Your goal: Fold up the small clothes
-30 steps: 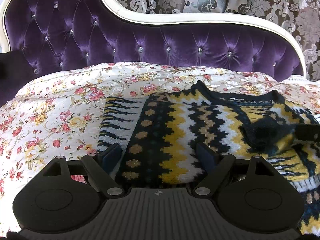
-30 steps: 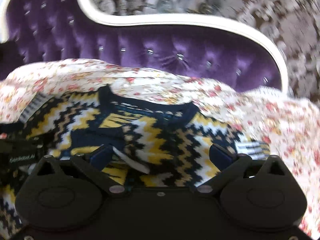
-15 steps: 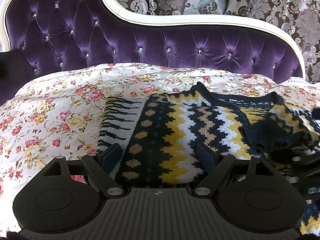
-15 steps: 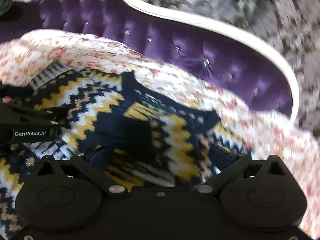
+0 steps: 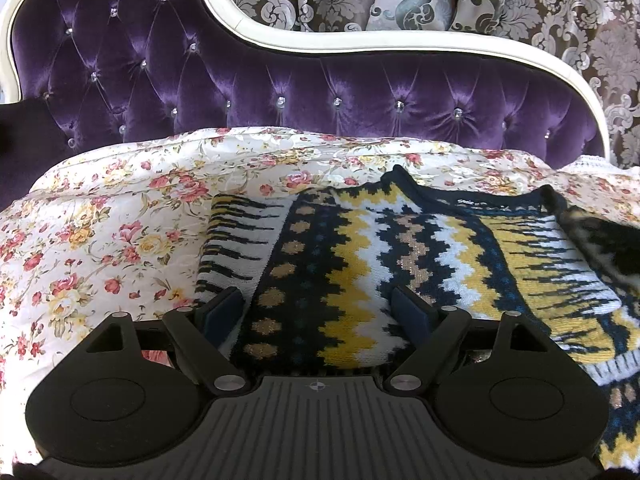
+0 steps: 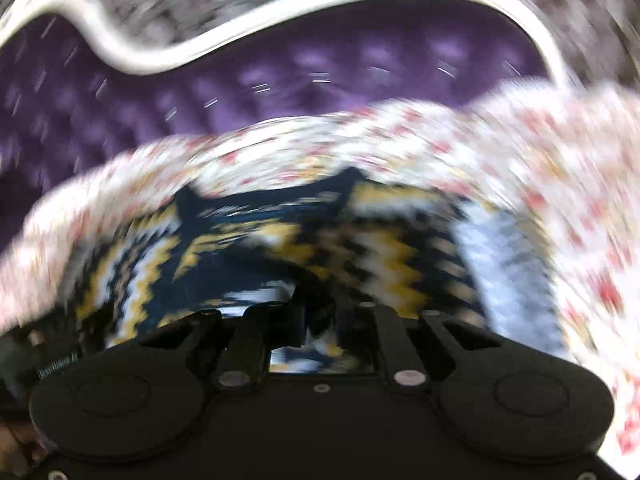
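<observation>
A small knitted sweater (image 5: pixel 360 272) lies flat on the bed, on a soft bedspread (image 5: pixel 100 240) covered with little red and yellow flowers. The sweater feels woolly to look at, with zigzag bands of yellow, white and dark blue, some sparkly gold dots, and a striped cuff (image 5: pixel 240 240) at its left edge. Its dark neckline (image 5: pixel 472 200) points toward the headboard (image 5: pixel 280 88), which is puffy purple velvet with shiny buttons and a curvy cream frame. Behind it hang grey curtains (image 5: pixel 560 20) with swirly leaf shapes.

The left tongs (image 5: pixel 320 312) are wide open just above the sweater's lower left part, with the knit showing between the two blue pads, which do not squeeze it.

The right wrist view is very blurry. The right tongs (image 6: pixel 320 320) are closing, their black fingers drawn close together over the sweater's middle. A bit of knit seems to sit between them, but I cannot tell if it is pinched.
</observation>
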The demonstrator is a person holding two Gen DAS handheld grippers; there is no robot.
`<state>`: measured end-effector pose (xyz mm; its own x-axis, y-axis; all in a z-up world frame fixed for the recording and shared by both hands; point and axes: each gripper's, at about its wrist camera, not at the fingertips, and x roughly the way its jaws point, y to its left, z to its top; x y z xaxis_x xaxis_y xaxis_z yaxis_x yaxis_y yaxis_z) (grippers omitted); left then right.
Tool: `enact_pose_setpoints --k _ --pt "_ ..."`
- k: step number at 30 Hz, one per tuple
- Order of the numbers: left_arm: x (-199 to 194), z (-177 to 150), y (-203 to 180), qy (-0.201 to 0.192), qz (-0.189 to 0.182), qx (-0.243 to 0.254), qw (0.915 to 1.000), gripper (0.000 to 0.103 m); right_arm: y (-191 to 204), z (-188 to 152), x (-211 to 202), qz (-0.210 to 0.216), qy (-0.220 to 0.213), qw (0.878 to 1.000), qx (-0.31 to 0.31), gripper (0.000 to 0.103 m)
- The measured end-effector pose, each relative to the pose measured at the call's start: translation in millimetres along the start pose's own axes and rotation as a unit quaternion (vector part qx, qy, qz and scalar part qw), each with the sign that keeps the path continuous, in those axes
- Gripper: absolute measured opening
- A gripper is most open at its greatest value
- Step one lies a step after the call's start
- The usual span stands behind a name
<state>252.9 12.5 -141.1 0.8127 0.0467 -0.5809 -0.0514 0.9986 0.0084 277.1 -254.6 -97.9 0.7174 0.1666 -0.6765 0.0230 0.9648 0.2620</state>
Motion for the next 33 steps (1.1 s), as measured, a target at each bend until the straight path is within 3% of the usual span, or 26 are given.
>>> enact_pose_setpoints --k 5,8,13,16,21,22,23,25,26,30,33 --pt "-0.3 0.0 -0.6 0.000 0.001 0.002 1.0000 0.083 -56.5 -10.4 -12.8 -0.007 -0.001 0.997 0.072 0.018" --pt "-0.3 0.2 -1.5 0.000 0.003 0.004 1.0000 0.083 -75.2 -15.6 -18.4 0.022 -0.010 0.995 0.097 0.015" --pt "-0.3 1.4 -1.8 0.002 0.002 0.006 1.0000 0.082 -74.2 -19.2 -19.5 0.063 -0.029 0.994 0.082 0.047" --pt "-1.1 3.0 -1.6 0.004 0.001 0.008 1.0000 0.082 -71.7 -12.2 -16.7 0.076 -0.032 0.994 0.073 0.073" --pt "-2.4 15.7 6.6 0.031 -0.024 0.002 0.9992 0.082 -76.7 -3.0 -2.7 0.081 -0.033 0.992 0.096 0.077" --pt "-3.5 18.9 8.8 0.037 -0.032 0.005 0.9988 0.082 -80.7 -2.2 -0.6 0.086 -0.033 0.990 0.107 0.075" --pt "-4.8 22.5 11.7 0.042 -0.039 0.007 0.9983 0.082 -84.1 -1.3 0.4 0.087 -0.032 0.988 0.120 0.064" --pt "-9.2 30.1 19.0 0.046 -0.048 0.002 0.9978 0.082 -90.8 -0.5 3.7 0.083 -0.026 0.986 0.141 0.026" --pt "-11.4 34.3 23.0 0.045 -0.048 -0.003 0.9978 0.082 -93.9 -1.0 4.9 0.081 -0.023 0.985 0.150 0.012" --pt "-17.6 54.7 41.4 0.045 -0.037 -0.022 0.9981 0.082 -90.1 0.1 -6.0 0.085 -0.034 0.985 0.145 0.012" --pt "-24.3 68.2 51.5 0.036 -0.026 -0.025 0.9987 0.082 -74.5 7.3 -34.0 0.092 -0.074 0.987 0.107 0.012"
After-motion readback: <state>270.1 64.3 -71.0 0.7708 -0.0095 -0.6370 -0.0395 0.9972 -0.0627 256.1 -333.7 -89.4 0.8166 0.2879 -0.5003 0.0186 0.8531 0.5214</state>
